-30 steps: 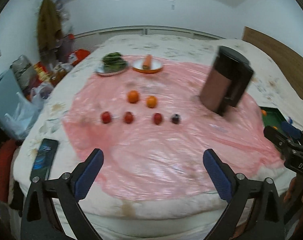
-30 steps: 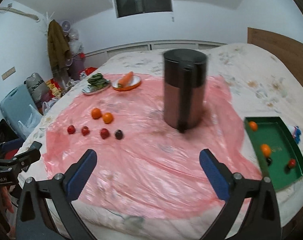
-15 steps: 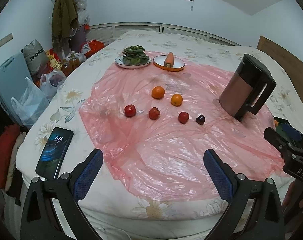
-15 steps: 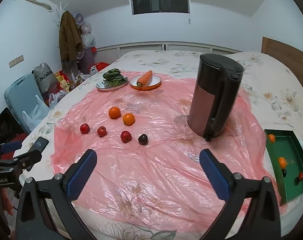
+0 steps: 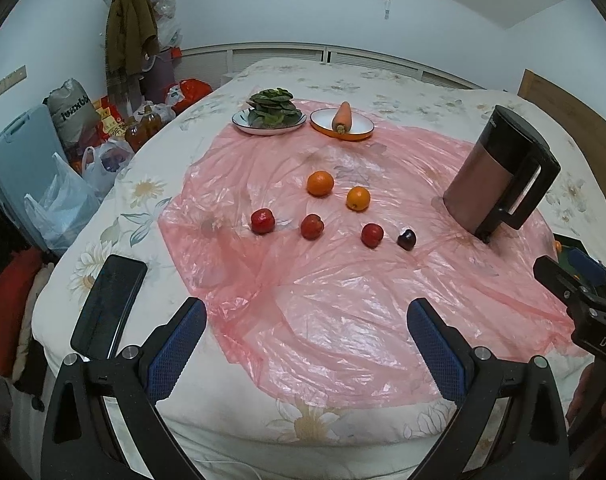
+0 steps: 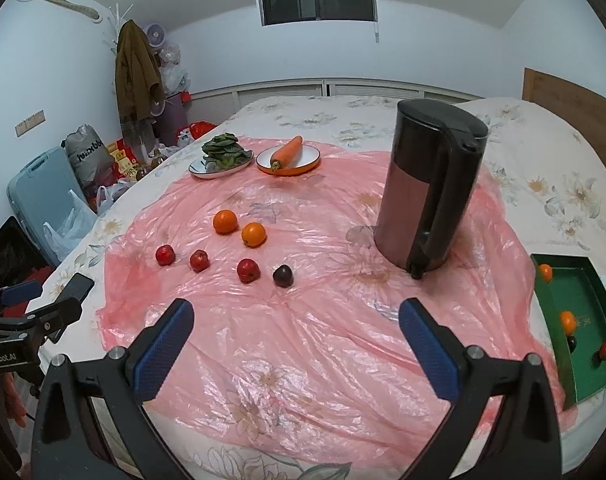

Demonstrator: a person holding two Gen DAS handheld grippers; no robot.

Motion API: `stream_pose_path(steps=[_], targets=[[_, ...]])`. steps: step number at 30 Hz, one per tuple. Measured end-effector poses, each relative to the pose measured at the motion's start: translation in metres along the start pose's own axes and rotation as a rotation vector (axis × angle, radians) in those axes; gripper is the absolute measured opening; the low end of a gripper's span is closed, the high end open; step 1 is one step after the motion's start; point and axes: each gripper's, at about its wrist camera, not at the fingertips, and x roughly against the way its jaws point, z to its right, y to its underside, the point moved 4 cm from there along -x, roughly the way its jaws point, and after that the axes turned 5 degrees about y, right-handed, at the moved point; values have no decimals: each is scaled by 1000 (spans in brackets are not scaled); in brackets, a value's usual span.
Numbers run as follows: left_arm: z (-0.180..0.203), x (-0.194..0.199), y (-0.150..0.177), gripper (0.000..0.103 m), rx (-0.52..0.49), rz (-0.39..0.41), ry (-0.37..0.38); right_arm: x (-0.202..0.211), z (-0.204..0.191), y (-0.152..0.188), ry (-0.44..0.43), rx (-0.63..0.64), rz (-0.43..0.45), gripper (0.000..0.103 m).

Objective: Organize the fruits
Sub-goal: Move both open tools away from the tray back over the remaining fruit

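Covering most of both views, a bed [image 5: 263, 76] with a flowered cover carries a crinkled pink plastic sheet [image 5: 323, 320] on which nearly everything stands. On the right part of the sheet a tall brown and black kettle [image 6: 427, 188] stands with its handle toward the near side. At the bed's right edge, partly off the sheet, lies a green tray [image 6: 583, 352] holding two small oranges, a red fruit and a dark one. A dark phone [image 5: 109, 308] lies on the cover at the near left corner. At the far edge of the sheet a white plate of leafy greens [image 5: 269, 114] sits just beside an orange-rimmed plate [image 5: 359, 130] with a carrot [image 5: 341, 117] on it. Near the middle, two oranges [image 5: 320, 184] lie close together, and nearer than them runs a row of three red fruits [image 5: 311, 226] with a dark plum [image 5: 406, 239] at its right end, all apart from one another. The left gripper [image 5: 307, 344] and the right gripper [image 6: 296, 338] both hover over the near part of the sheet, blue-padded fingers spread wide with nothing between them, well short of the fruit.
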Motion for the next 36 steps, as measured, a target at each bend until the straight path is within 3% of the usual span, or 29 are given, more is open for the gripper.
stream_pose_path(steps=[6, 12, 28, 36], targets=[[-6, -5, -2, 99, 7, 2, -12, -6, -3, -1, -9, 0, -2, 103], [-17, -21, -10, 99, 6, -5, -41, -29, -19, -2, 4, 81, -16, 103], [-56, -127, -52, 99, 2, -60, -122, -157, -43, -10, 25, 218, -122, 103], [-69, -180, -70, 98, 11, -90, -157, -203, -48, -10, 33, 221, -169, 103]])
